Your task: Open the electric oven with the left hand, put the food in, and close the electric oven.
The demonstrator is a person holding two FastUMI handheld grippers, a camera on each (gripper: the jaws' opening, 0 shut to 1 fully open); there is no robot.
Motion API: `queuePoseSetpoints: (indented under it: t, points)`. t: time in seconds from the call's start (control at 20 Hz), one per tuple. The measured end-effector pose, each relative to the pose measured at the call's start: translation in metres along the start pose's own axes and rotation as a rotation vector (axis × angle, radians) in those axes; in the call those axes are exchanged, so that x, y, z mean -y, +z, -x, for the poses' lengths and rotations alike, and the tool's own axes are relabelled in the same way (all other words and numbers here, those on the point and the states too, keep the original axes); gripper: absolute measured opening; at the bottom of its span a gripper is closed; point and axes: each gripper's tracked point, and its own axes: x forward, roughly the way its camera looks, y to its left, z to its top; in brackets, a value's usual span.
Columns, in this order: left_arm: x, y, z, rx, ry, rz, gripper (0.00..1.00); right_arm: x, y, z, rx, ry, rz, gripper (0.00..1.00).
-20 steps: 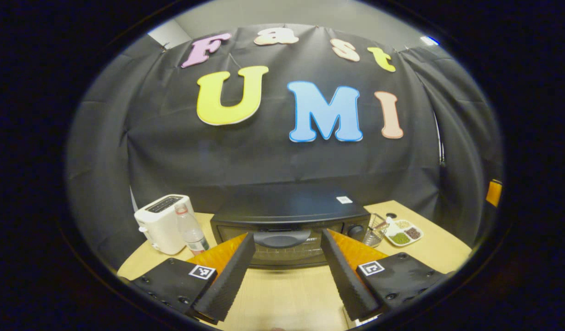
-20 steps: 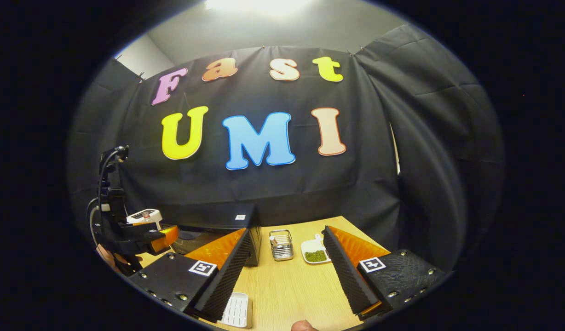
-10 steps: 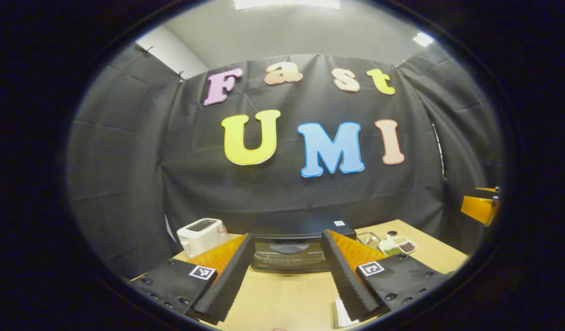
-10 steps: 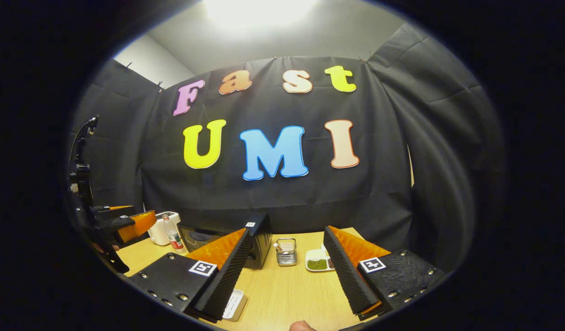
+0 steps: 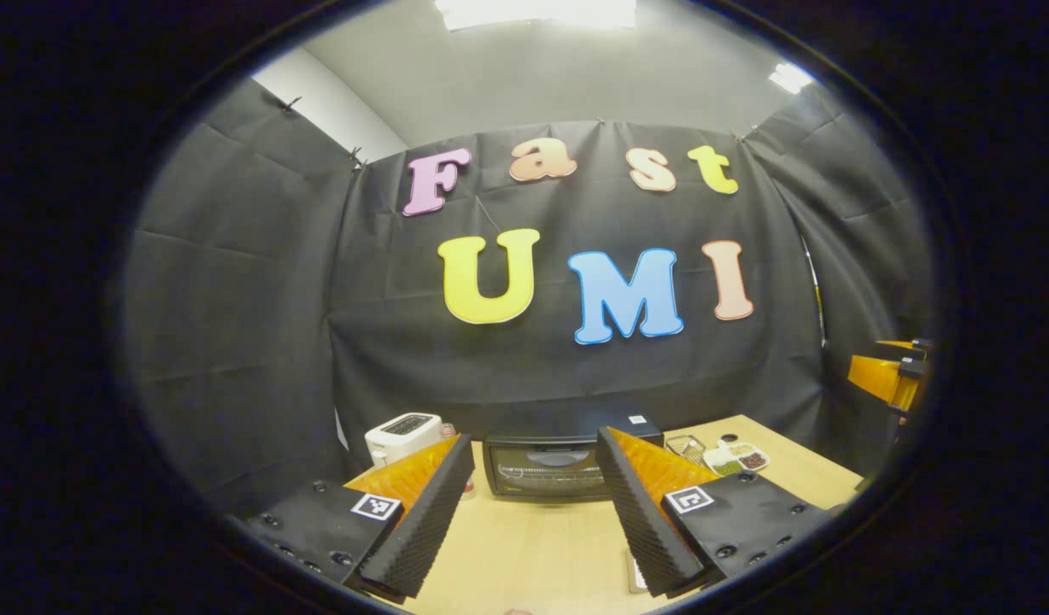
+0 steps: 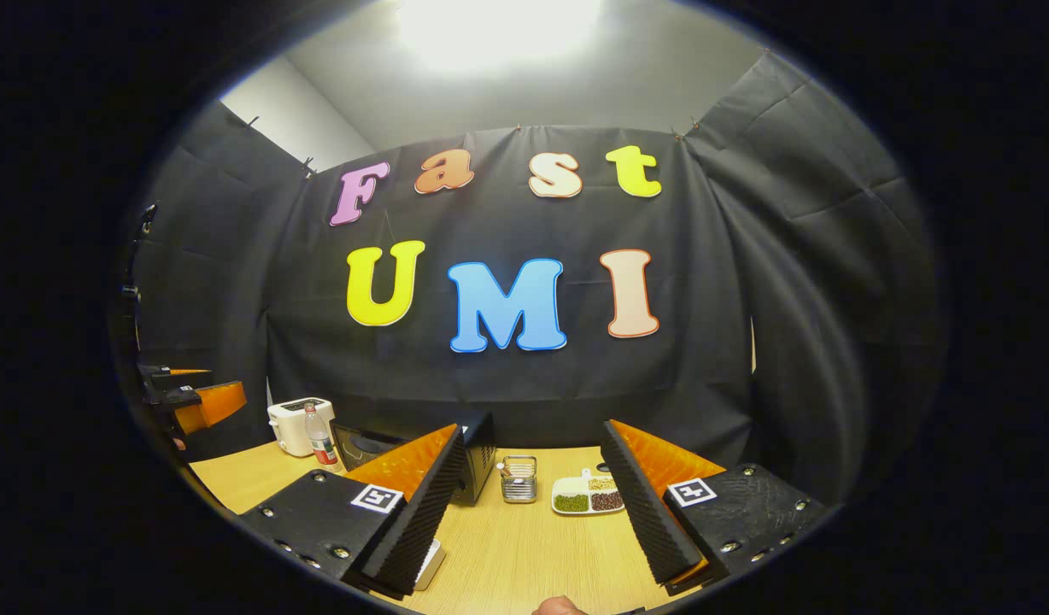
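You are pulling both grippers back from the electric oven [image 5: 548, 467], now farther off with its door closed. Left gripper [image 5: 533, 512] and right gripper [image 6: 529, 512] are hanging wide open, holding nothing, likely resetting; food near the oven is not discernible.

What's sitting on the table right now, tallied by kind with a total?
Electric oven, door shut: 1
Toaster: 1
Plastic bottle: 1
Wire basket: 1
Divided dish of beans: 1
White ridged tray, partly hidden behind the right gripper's finger: 1
Total: 6
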Motion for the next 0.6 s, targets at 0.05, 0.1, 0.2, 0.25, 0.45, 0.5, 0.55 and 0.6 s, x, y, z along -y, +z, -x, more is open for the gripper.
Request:
queuePoseSetpoints:
  t: [0.05,0.1,0.2,0.25,0.45,0.5,0.55,0.6]
  points:
    - [-0.005,0.000,0.002,0.004,0.001,-0.006,1.00,-0.003,0.002,0.005,0.008,0.001,0.001,0.97]
    - [-0.011,0.002,0.004,0.012,0.005,-0.009,1.00,-0.006,0.004,0.008,0.016,-0.004,0.005,0.97]
    - [-0.018,0.002,0.011,0.012,-0.001,-0.004,1.00,-0.012,0.003,0.012,0.012,-0.013,0.014,0.97]
    - [-0.022,0.003,0.013,0.019,-0.002,-0.005,0.97,-0.018,0.006,0.015,0.015,-0.011,0.011,0.97]
    - [-0.037,0.005,0.022,0.030,0.007,0.002,1.00,-0.033,0.015,0.019,0.026,0.002,0.002,0.97]
    - [-0.040,0.007,0.025,0.033,0.008,0.008,1.00,-0.035,0.016,0.020,0.030,0.002,-0.003,0.97]
    - [-0.042,0.006,0.026,0.035,0.012,0.011,1.00,-0.038,0.018,0.021,0.033,0.003,-0.009,0.97]
    - [-0.045,0.006,0.027,0.037,0.013,0.015,1.00,-0.041,0.018,0.022,0.034,0.003,-0.013,0.97]
